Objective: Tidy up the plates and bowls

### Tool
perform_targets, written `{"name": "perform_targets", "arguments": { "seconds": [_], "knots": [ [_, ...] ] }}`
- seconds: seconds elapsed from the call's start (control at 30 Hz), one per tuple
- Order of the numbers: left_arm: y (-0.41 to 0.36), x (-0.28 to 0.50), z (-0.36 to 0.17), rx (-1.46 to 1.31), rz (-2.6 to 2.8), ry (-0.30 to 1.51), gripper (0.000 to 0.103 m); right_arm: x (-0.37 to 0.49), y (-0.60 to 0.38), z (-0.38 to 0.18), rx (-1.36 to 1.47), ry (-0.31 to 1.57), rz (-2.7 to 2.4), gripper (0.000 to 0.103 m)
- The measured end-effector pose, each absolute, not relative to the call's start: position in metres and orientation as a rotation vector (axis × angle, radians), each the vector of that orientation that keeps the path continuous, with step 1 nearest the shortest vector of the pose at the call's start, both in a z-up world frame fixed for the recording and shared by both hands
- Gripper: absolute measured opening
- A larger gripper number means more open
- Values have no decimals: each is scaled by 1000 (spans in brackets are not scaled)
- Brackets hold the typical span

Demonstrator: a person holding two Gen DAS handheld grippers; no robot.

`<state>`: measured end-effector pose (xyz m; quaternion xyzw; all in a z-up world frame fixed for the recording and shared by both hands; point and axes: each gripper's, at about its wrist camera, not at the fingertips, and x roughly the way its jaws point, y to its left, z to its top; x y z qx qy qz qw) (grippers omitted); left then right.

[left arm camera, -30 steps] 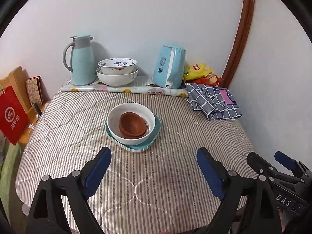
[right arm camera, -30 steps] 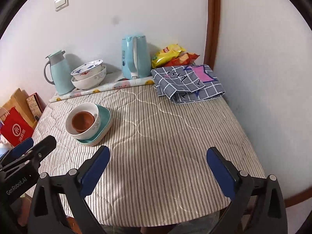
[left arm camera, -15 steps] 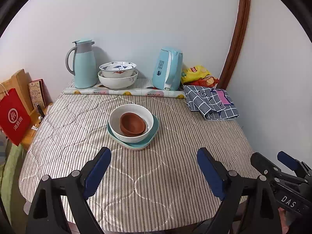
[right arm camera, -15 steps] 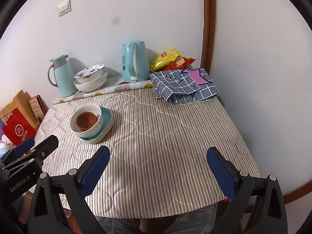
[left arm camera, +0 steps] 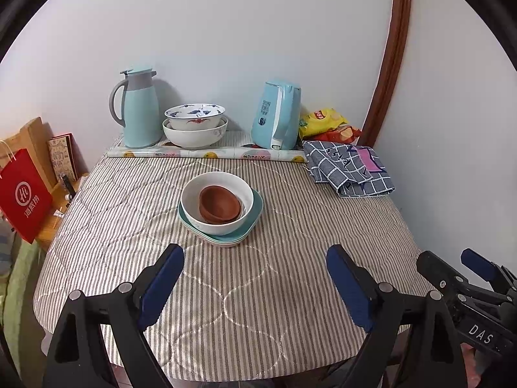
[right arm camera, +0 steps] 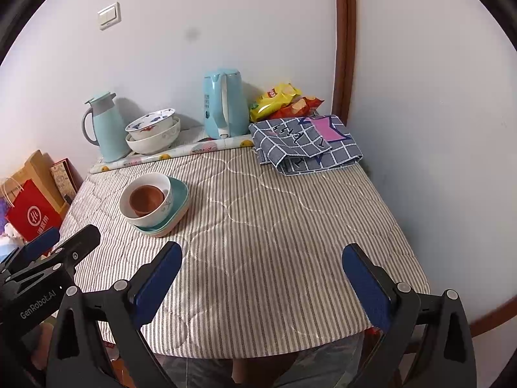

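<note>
A brown bowl (left arm camera: 219,205) sits inside a white bowl (left arm camera: 217,224), which rests on stacked teal plates (left arm camera: 255,216) in the middle of the striped table (left arm camera: 258,291). In the right wrist view the same stack shows at left: brown bowl (right arm camera: 146,199), white bowl (right arm camera: 163,208), teal plates (right arm camera: 179,194). Two more nested white bowls (left arm camera: 194,132) stand at the back by the wall. My left gripper (left arm camera: 255,278) is open over the near table edge, well short of the stack, with nothing between its fingers. My right gripper (right arm camera: 261,278) is open too, off to the right of the stack.
At the back stand a pale blue jug (left arm camera: 139,110), a blue kettle (left arm camera: 278,119), snack bags (left arm camera: 326,123) and a folded checked cloth (left arm camera: 349,168). A red paper bag (left arm camera: 24,194) sits left of the table. The wall lies close on the right.
Both grippers have drawn back from the table, so the bowls look smaller and more of the near edge shows. Jaws stayed open. Nothing on the table moved.
</note>
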<state>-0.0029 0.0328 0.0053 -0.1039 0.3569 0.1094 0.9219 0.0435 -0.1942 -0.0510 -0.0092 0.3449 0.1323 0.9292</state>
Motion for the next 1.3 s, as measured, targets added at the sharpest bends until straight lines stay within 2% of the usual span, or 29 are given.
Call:
{"name": "perform_targets", "arguments": {
  "seconds": [1.3],
  "knots": [
    [29,-5,8,-190,218,735,90,36,-193,-50,-24,701,271,98]
  ]
}}
